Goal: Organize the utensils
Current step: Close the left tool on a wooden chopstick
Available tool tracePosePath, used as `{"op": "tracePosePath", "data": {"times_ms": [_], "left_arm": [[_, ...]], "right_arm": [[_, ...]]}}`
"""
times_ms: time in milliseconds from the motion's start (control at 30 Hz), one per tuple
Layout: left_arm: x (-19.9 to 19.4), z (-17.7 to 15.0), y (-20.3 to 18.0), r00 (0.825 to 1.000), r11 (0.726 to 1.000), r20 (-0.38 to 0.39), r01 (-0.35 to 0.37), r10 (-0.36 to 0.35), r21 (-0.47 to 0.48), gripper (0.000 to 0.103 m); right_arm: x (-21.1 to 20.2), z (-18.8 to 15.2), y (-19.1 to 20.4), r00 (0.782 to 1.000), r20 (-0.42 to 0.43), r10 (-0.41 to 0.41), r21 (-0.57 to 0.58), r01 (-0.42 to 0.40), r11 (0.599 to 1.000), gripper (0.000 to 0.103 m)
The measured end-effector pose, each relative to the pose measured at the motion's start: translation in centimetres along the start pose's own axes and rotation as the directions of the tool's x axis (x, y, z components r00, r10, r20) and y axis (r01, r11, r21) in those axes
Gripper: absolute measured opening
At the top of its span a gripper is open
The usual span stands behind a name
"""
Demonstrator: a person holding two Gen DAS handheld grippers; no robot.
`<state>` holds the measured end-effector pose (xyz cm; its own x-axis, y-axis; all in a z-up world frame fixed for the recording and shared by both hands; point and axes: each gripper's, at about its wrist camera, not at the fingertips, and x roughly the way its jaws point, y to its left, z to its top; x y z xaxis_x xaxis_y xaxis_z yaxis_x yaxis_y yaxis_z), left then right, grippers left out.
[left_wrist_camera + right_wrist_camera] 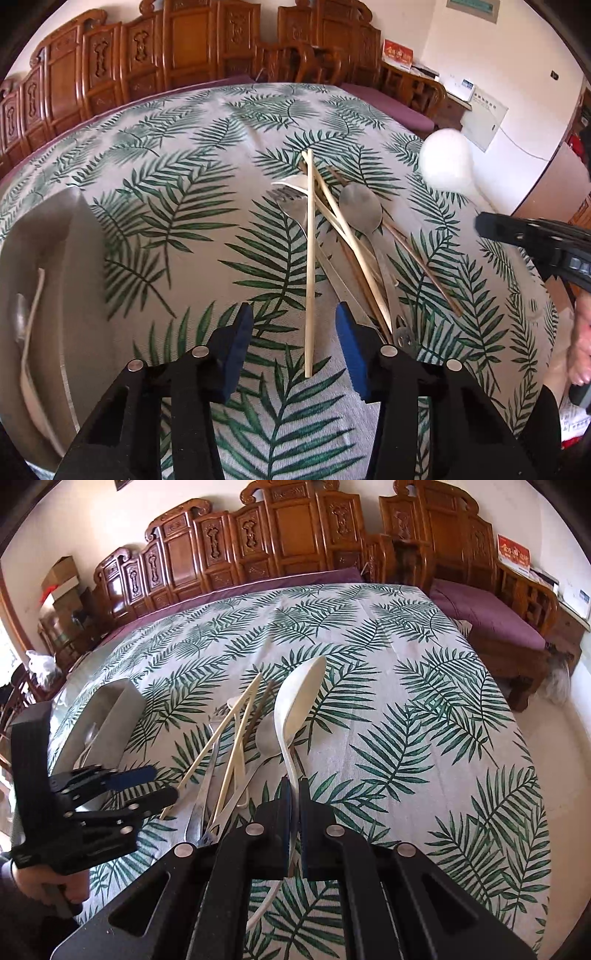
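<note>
A pile of utensils lies mid-table: pale chopsticks [309,258], a metal spoon [361,208], a metal fork [291,206] and brown chopsticks [424,266]. The pile also shows in the right wrist view [229,760]. My left gripper [295,347] is open, low over the near end of one pale chopstick. My right gripper [294,805] is shut on the handle of a white plastic spoon [295,705] and holds it above the table; its bowl shows in the left wrist view [447,164]. A grey tray [40,295] at the left holds a spoon and a pale utensil.
The table is covered by a leaf-print cloth [424,709]. Carved wooden benches with purple cushions [491,616] stand behind and to the right of it. The grey tray [110,709] sits beside the pile at the left.
</note>
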<state>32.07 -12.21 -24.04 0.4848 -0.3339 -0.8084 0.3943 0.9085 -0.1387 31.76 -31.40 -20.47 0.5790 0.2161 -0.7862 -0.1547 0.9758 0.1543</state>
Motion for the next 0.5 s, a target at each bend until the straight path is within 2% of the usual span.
{"op": "tracePosePath", "data": {"times_ms": [233,300,367,500], "left_arm": [[1.11,0.28,-0.19,1.0,1.0,0.007,-0.013,0.013,0.011,0.029],[1.17,0.28,-0.21,1.0,1.0,0.013,-0.02,0.02,0.015,0.021],[1.16,0.23,-0.08,1.0,1.0,0.008,-0.016,0.016,0.012,0.006],[0.66,0.15,0.19,1.0,1.0,0.004,0.007,-0.007,-0.007,0.004]], "right_arm": [[-0.66,-0.23,-0.03,1.0,0.002,0.001,-0.014,-0.001,1.0,0.005],[-0.76,-0.39,0.03,1.0,0.001,-0.001,-0.015,0.001,1.0,0.005],[-0.86,-0.6,0.11,1.0,-0.002,-0.003,-0.017,0.003,1.0,0.005],[-1.02,-0.93,0.48,1.0,-0.007,-0.006,-0.024,0.005,1.0,0.005]]}}
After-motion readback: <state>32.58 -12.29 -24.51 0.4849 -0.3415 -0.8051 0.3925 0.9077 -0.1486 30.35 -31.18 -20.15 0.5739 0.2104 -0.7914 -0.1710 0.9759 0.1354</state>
